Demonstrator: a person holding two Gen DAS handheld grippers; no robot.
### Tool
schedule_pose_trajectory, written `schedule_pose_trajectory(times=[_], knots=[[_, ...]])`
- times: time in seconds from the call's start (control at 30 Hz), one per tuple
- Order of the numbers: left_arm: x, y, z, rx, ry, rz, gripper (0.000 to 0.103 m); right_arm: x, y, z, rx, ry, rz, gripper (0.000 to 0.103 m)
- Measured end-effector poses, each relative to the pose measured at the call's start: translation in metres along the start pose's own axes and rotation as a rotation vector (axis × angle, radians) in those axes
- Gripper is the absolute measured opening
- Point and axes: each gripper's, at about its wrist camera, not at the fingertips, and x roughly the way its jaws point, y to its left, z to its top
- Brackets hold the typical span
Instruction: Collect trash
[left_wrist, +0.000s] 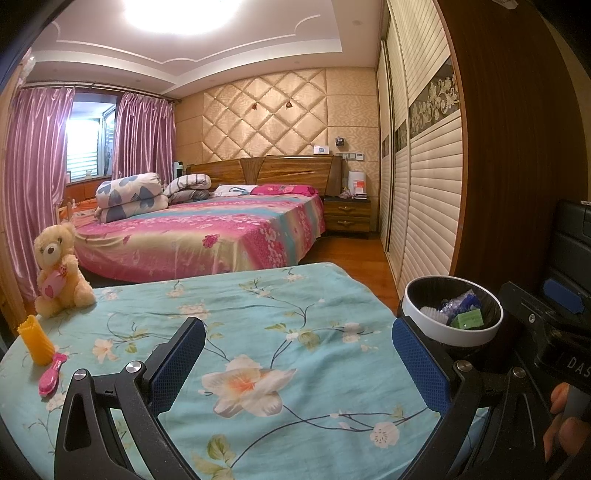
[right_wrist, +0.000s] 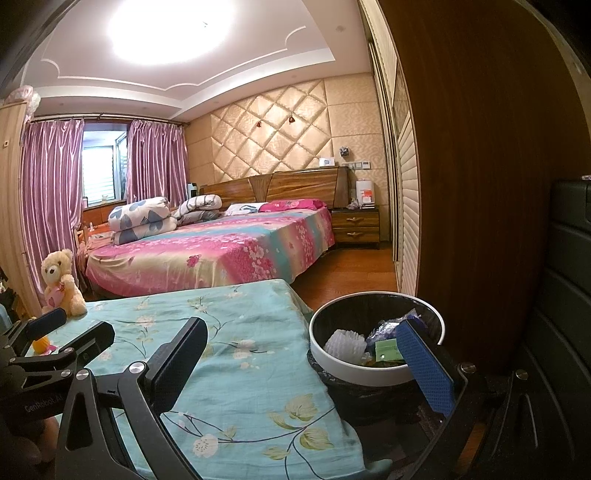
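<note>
Surface (left_wrist: 258, 306) w/ teal floral cloth. Far-left corner: cream teddy bear (left_wrist: 59, 269) sitting upright, holding pink heart. Nearer on left edge: yellow ribbed cup (left_wrist: 36, 339) upright, pink hairbrush (left_wrist: 53, 373) lying just beside it. Behind surface: bed (left_wrist: 207, 236) w/ pink-teal floral sheet, folded quilts (left_wrist: 133, 195) stacked at its left, pink pillow (left_wrist: 284, 189) by wooden headboard (left_wrist: 266, 170). Nightstand (left_wrist: 348, 214) right of bed. Pink curtains (left_wrist: 37, 177) at window, slatted wardrobe doors (left_wrist: 424, 177) along right wall.

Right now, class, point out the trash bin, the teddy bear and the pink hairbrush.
trash bin (right_wrist: 369, 374), right wrist view, front of white rim.
teddy bear (left_wrist: 61, 273), left wrist view, its belly.
pink hairbrush (left_wrist: 51, 373), left wrist view, middle of handle.
</note>
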Motion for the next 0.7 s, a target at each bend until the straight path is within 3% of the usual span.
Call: schedule_pose_trajectory(times=[0.7], knots=[[0.017,0.01,-0.001,-0.011,0.032,-0.001,0.102,0.016,0.002,-0.002,-0.001,0.052,0.023,0.103]])
